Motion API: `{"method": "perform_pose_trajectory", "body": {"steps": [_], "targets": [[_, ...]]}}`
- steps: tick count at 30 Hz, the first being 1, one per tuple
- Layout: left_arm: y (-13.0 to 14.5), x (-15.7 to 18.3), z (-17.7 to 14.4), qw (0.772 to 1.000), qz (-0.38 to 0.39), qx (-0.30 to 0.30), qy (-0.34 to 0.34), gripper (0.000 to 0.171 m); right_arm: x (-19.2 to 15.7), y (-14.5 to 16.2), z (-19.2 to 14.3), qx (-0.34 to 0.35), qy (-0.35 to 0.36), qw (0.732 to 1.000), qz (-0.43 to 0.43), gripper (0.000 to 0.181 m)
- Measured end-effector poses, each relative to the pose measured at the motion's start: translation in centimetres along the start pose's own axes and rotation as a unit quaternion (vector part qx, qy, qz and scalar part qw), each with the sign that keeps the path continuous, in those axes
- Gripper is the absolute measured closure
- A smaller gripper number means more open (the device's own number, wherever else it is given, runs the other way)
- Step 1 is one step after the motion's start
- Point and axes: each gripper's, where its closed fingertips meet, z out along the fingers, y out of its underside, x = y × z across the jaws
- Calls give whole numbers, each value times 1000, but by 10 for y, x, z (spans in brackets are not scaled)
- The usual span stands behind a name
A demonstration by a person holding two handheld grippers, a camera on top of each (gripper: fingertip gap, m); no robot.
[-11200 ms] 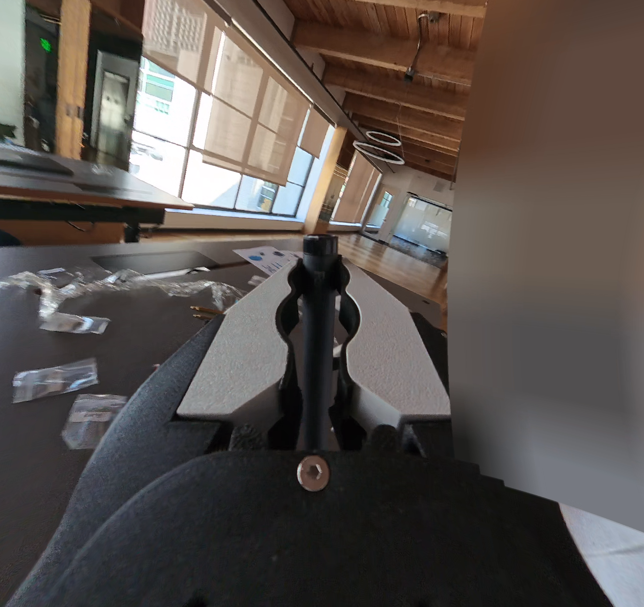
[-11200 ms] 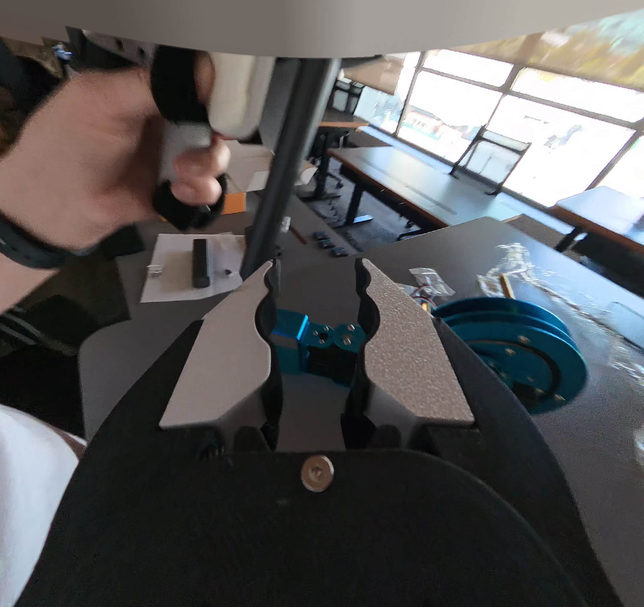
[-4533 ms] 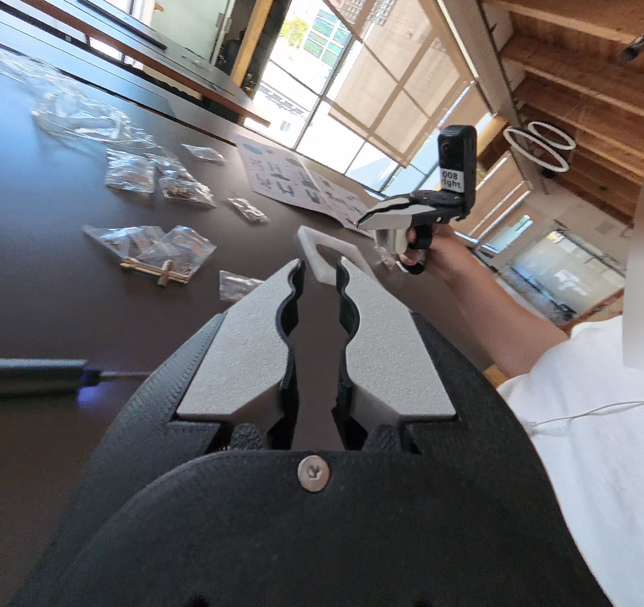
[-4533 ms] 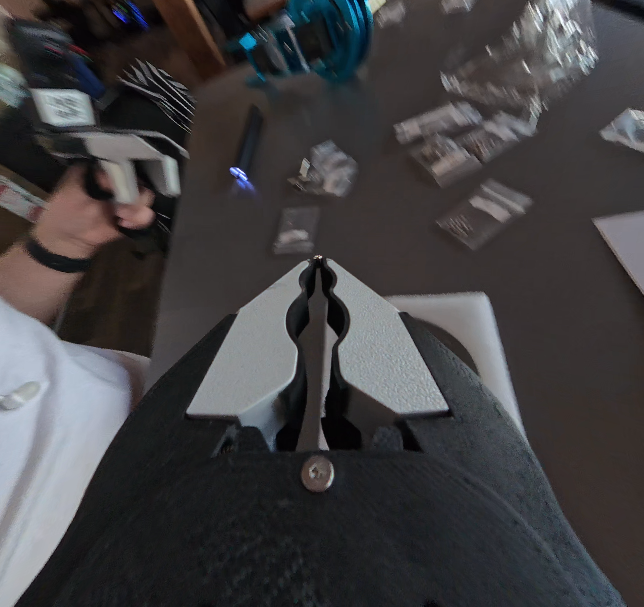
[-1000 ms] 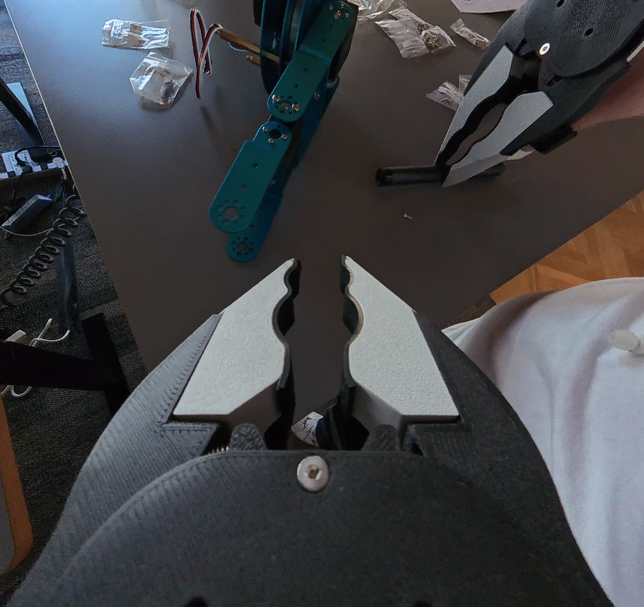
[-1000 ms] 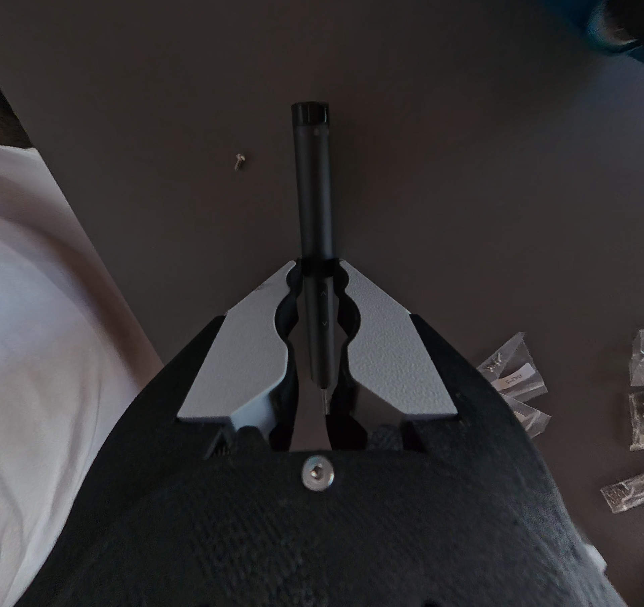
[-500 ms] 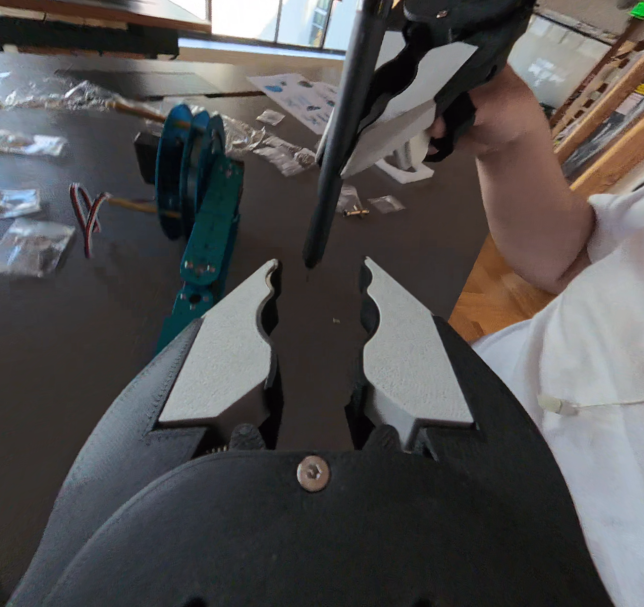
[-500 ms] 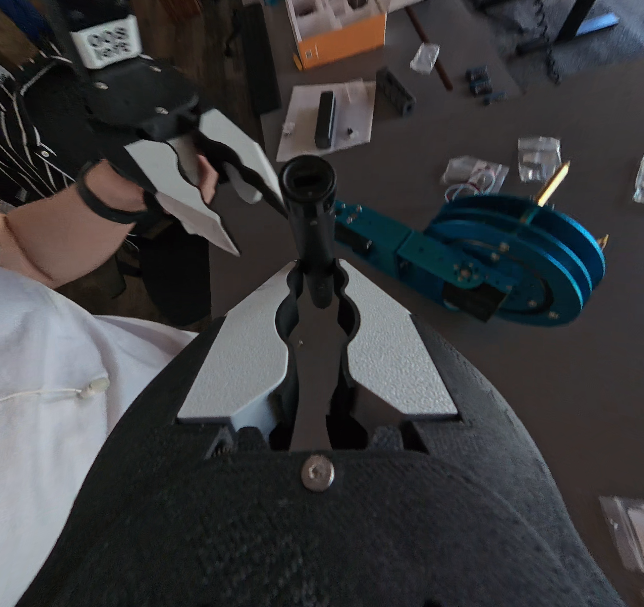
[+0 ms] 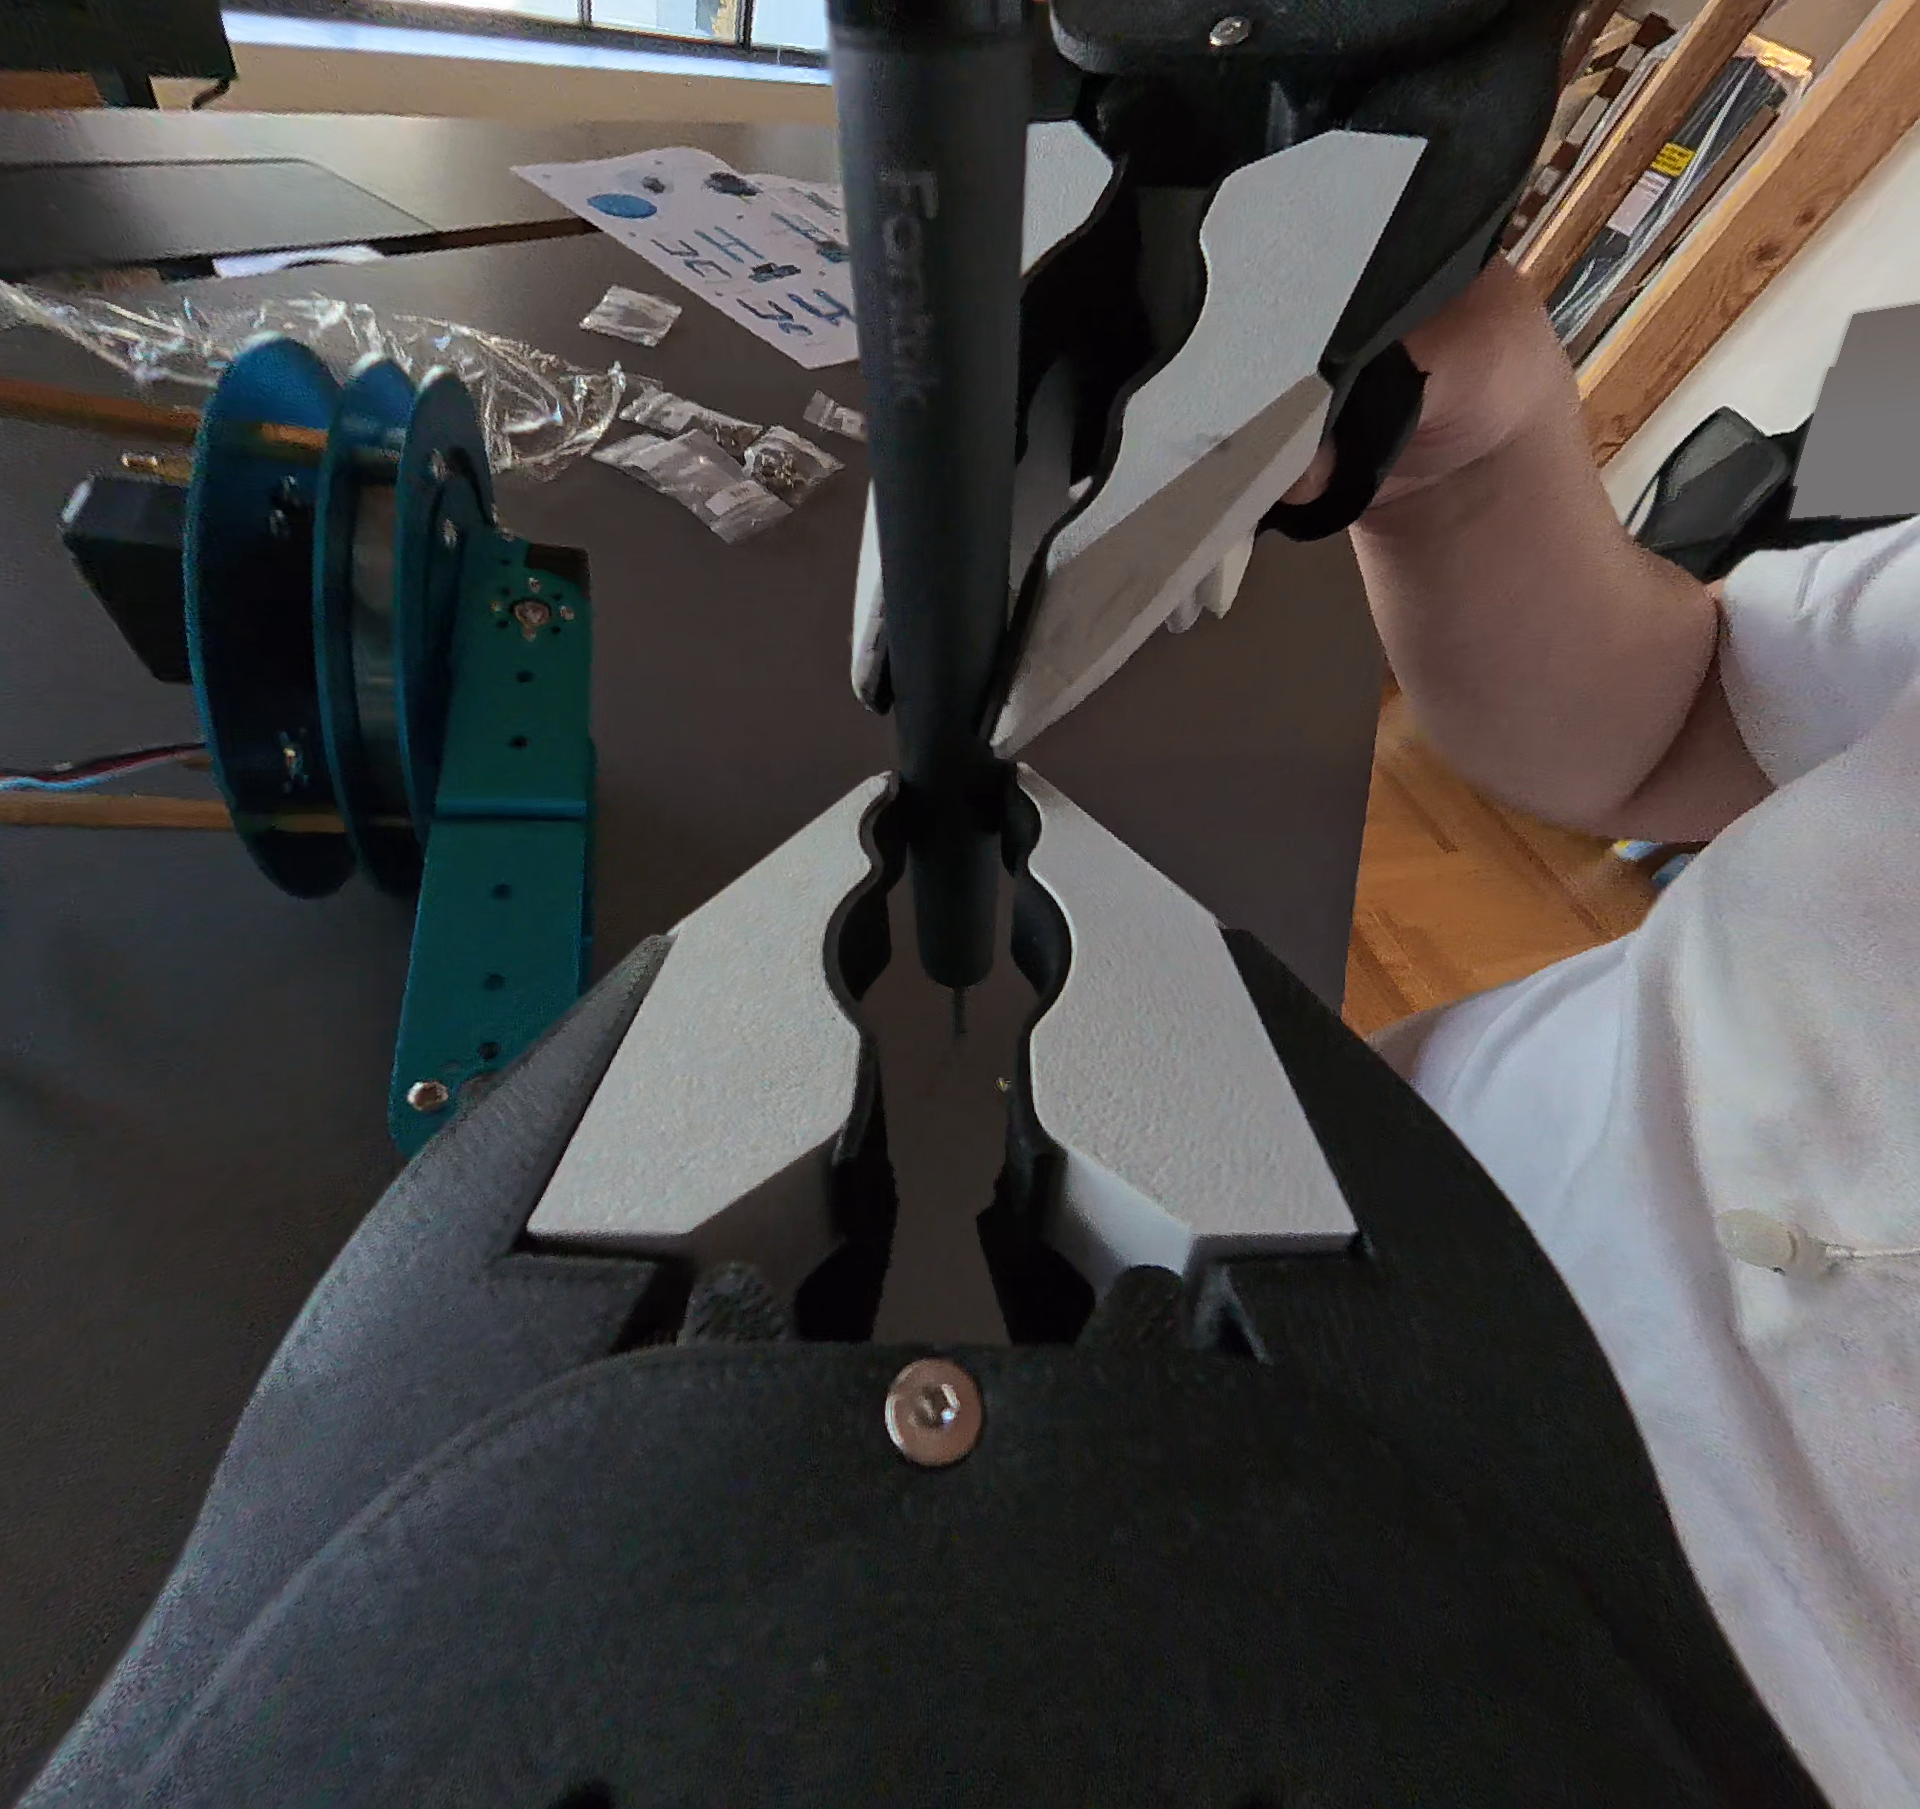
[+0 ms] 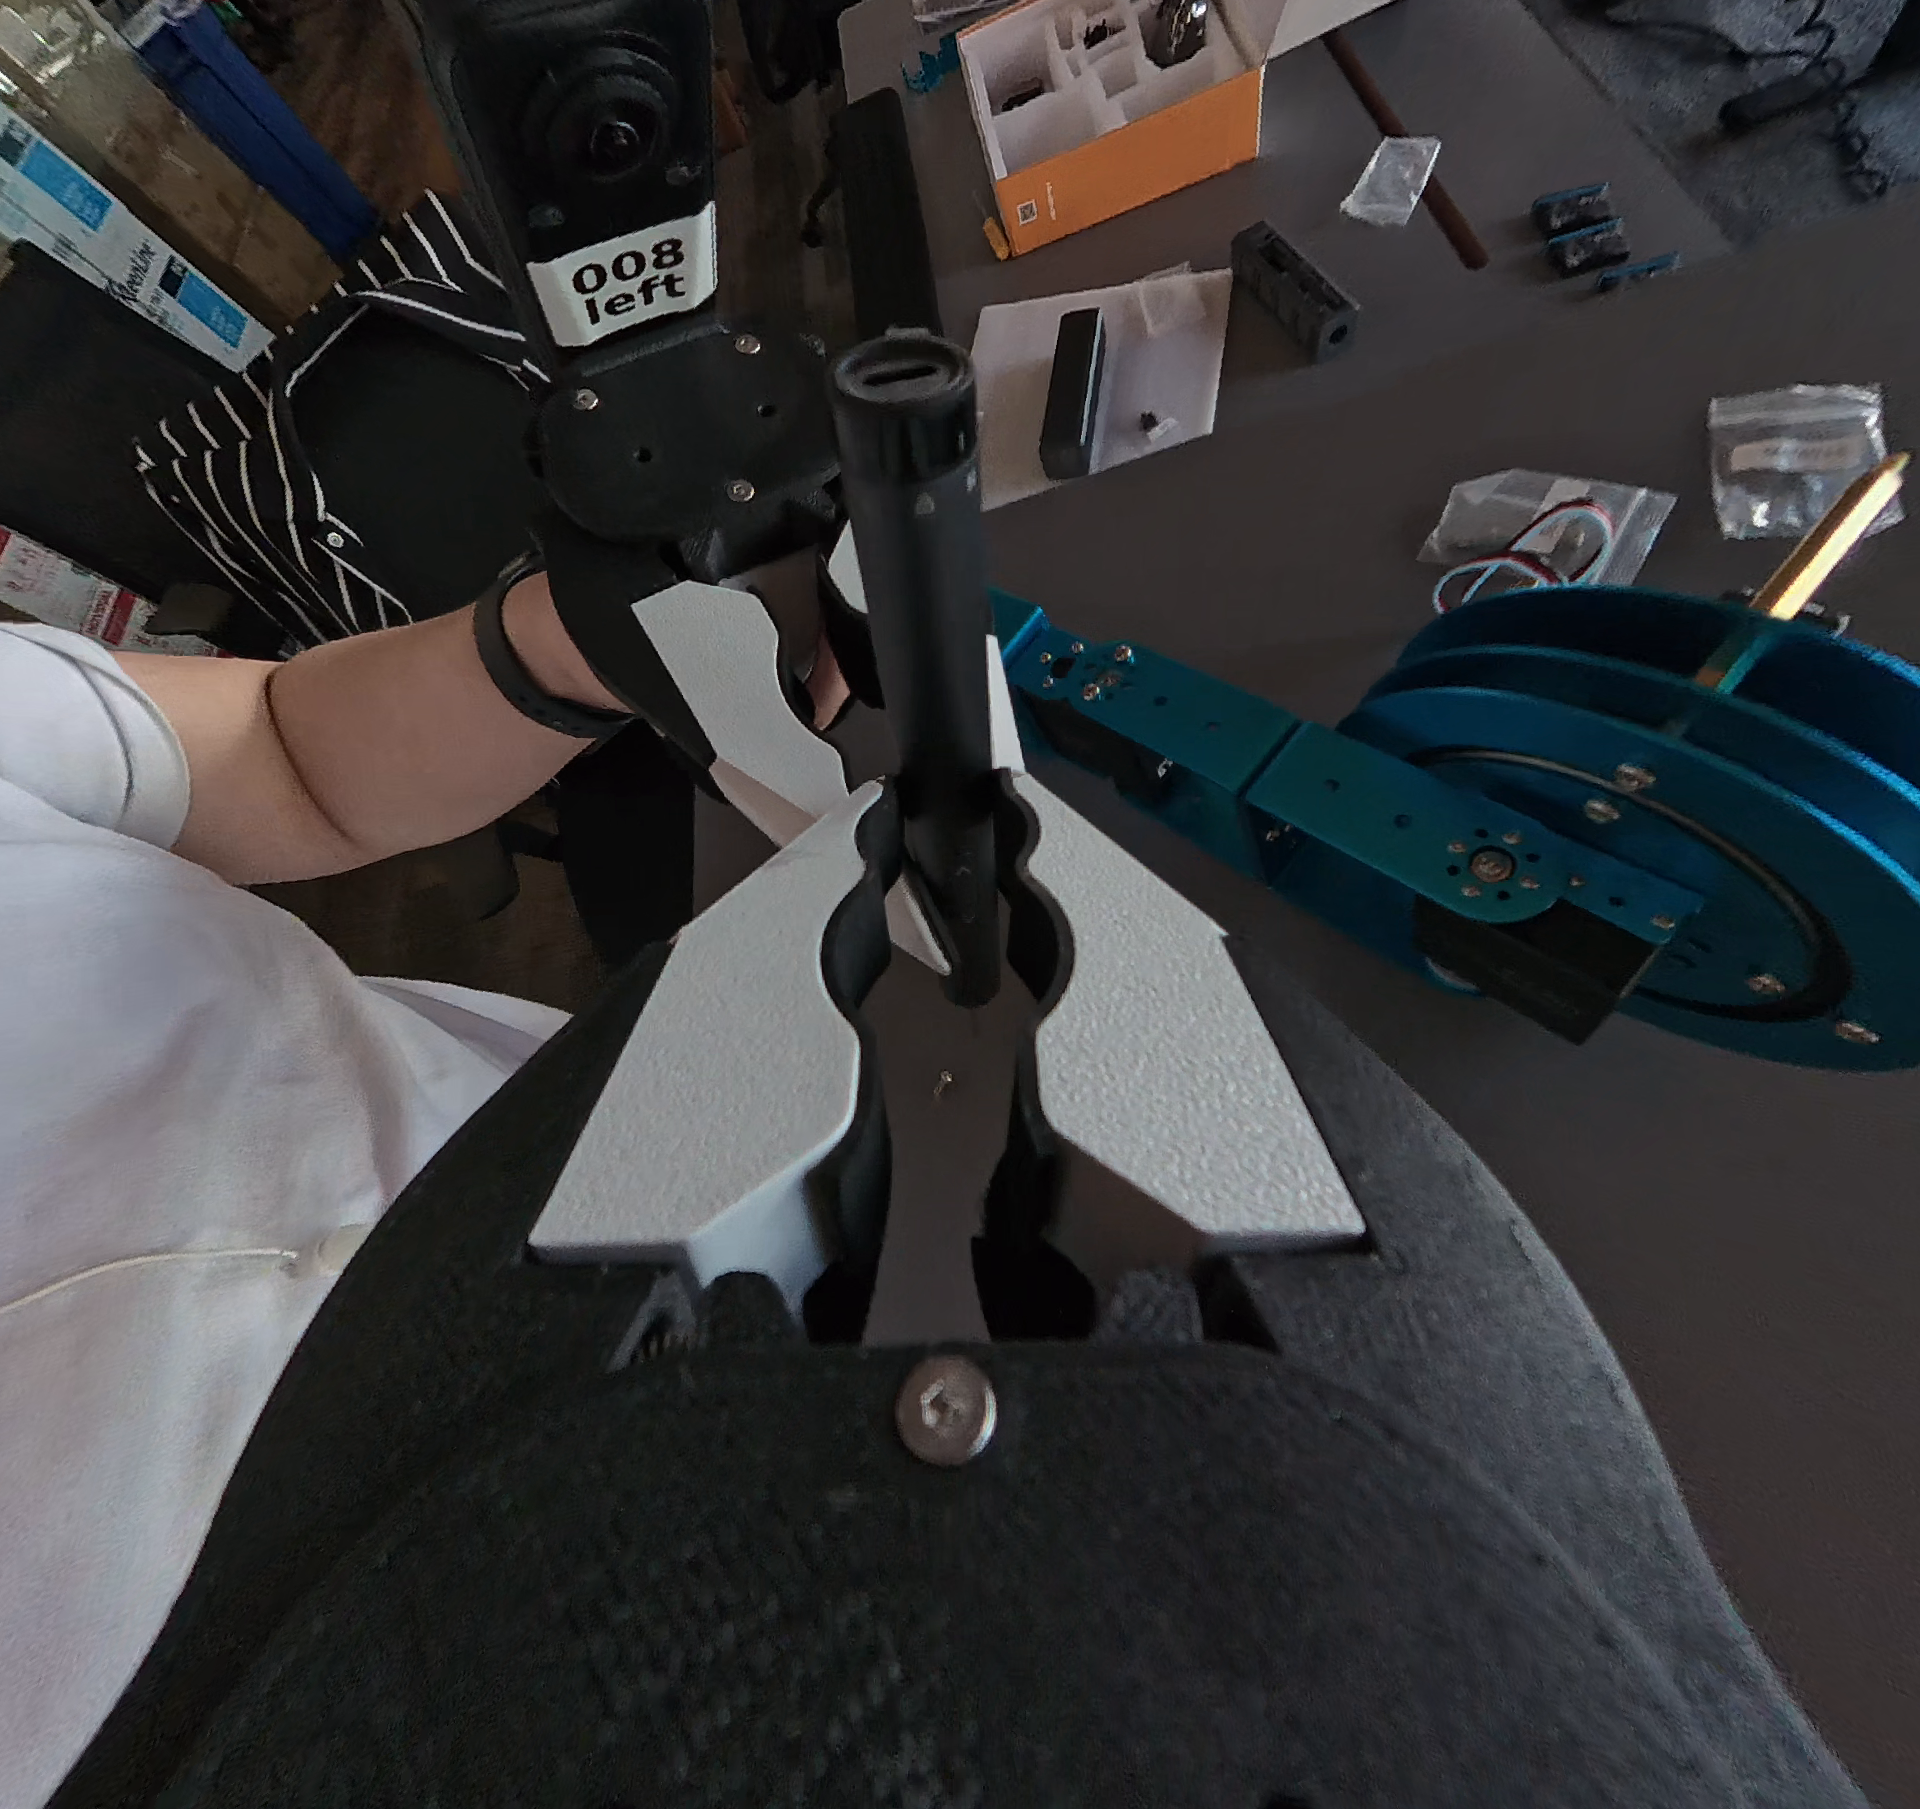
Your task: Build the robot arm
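Observation:
A black electric screwdriver (image 9: 925, 357) is held upright above the dark table (image 9: 208, 1032), bit pointing down. My left gripper (image 9: 951, 793) is shut on its lower end, just above the bit. My right gripper (image 10: 951, 793) is shut on the same screwdriver (image 10: 914, 554) a little higher up. It shows in the left wrist view (image 9: 935, 710) right above my left fingertips. A tiny loose screw (image 9: 1003, 1084) lies on the table below the bit. A blue metal arm with a disc base (image 10: 1558, 824) lies on the table beside the tool.
Small clear bags of parts (image 9: 727, 481) and a printed sheet (image 9: 727, 242) lie farther back. An orange box (image 10: 1122, 118) and a white sheet with a black bar (image 10: 1081, 388) sit on another table. A person in a white shirt (image 9: 1662, 1136) is at the table's edge. Less than 4 cm separates the two grippers' tips.
My left gripper was open below the screwdriver's tip half a second ago. It has now shut on the lower end. My right gripper still holds the tool, now closer in.

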Motion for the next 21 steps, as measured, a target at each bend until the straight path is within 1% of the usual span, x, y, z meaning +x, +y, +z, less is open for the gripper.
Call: {"method": "perform_pose_trajectory", "body": {"steps": [5, 12, 21], "targets": [[14, -1, 4, 999, -49, 7, 8, 155, 3, 12, 9, -9, -8, 1000, 10, 165], [24, 0, 1, 999, -49, -1, -1, 155, 0, 18, 14, -18, -22, 999, 16, 165], [26, 2, 0, 999, -51, 4, -1, 155, -2, 21, 15, -27, -28, 999, 18, 165]]}}
